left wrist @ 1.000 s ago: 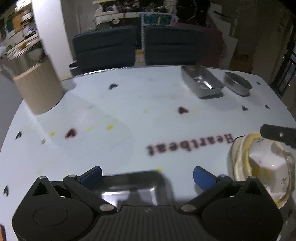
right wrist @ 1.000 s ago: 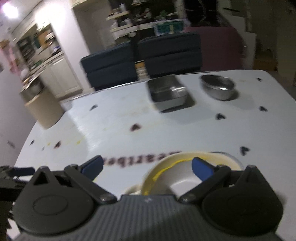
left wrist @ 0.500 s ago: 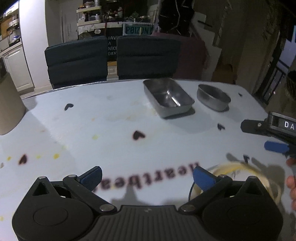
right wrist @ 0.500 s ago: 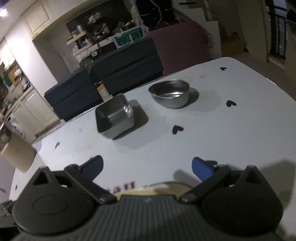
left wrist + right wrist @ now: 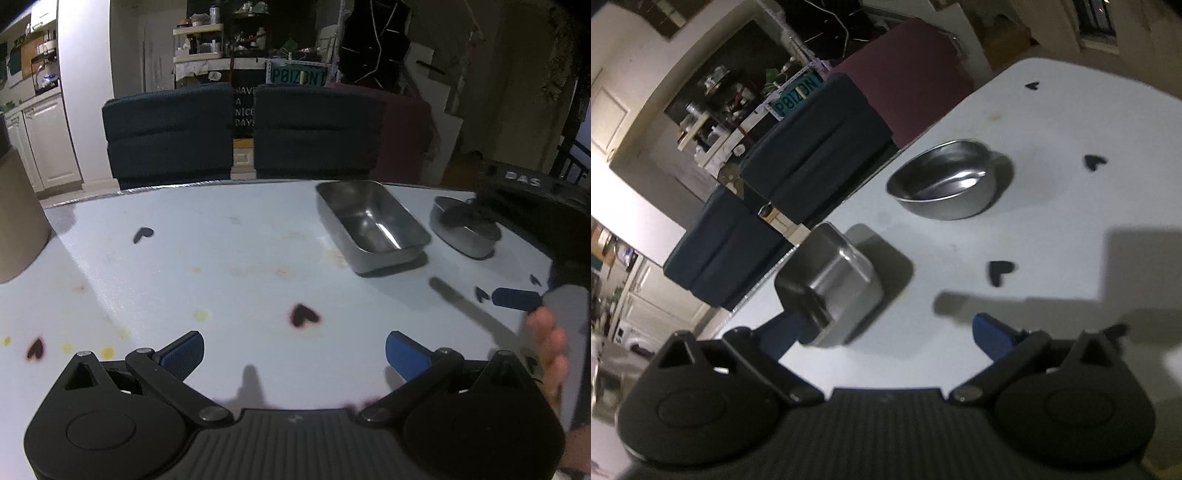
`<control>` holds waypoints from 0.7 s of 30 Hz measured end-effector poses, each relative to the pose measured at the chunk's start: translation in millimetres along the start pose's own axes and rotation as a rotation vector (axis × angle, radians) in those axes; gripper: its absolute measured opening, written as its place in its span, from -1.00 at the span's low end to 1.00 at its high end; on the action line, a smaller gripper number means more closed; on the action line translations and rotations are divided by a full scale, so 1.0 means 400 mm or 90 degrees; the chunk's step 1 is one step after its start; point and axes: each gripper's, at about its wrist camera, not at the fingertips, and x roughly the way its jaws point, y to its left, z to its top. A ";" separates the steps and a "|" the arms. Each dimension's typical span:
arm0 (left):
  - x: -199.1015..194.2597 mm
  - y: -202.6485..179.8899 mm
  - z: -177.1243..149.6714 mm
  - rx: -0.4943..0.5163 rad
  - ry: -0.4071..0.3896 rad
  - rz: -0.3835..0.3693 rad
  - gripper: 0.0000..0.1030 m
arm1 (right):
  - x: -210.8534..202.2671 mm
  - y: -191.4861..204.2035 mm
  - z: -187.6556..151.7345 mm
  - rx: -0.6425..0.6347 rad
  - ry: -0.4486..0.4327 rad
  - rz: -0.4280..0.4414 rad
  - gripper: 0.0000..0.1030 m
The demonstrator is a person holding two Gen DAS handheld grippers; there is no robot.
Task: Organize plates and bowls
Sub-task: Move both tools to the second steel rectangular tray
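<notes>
Both grippers spread and empty above the table.

Left gripper and right gripper: fingers apart, gripping nothing. Rectangular steel tray and round steel bowl stand side by side, apart, on the far right of the tabletop.

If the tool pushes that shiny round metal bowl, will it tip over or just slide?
The round shiny steel bowl would probably slide, since the smooth white table looks slick. Its curved sides suggest it might rock or spin if pushed near the rim. It looks thin-walled and empty, so it is likely light and stiff, not breakable.
</notes>
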 end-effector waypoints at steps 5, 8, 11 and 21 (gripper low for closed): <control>0.031 0.039 0.027 -0.016 -0.031 0.026 1.00 | 0.083 0.035 -0.008 0.011 0.029 -0.008 0.87; 0.045 0.055 0.047 -0.035 -0.057 0.030 1.00 | 0.113 0.041 -0.009 0.024 0.037 -0.005 0.82; 0.057 0.057 0.065 -0.057 -0.069 0.020 1.00 | 0.134 0.053 -0.006 0.016 0.031 -0.006 0.82; 0.085 0.045 0.085 -0.054 -0.081 0.035 1.00 | 0.167 0.084 -0.039 -0.050 0.064 -0.043 0.56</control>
